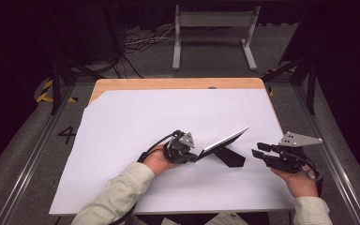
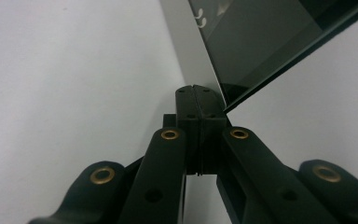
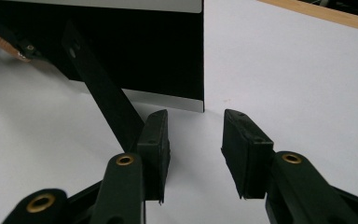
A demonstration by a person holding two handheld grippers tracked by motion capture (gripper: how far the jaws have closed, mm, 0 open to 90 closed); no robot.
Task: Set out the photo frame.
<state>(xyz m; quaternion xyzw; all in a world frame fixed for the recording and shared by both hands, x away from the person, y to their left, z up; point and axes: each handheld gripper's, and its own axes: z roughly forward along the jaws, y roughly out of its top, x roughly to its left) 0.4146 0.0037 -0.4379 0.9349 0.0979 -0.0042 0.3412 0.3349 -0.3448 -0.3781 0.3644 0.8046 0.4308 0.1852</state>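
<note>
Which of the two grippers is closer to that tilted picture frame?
Left. The left gripper is shut at the picture frame's lower corner; the right gripper waits open, apart, off its other side.

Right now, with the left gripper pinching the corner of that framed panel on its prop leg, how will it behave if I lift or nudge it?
Probably stiff: the panel keeps a straight edge while the left gripper pinches one corner. Apt to tip, since only a thin prop leg braces its tilt on the white sheet. Its glossy, reflective face hints at glass, so likely fragile and slippery.

Frame (image 2: 261, 42) cut off by edges
</note>
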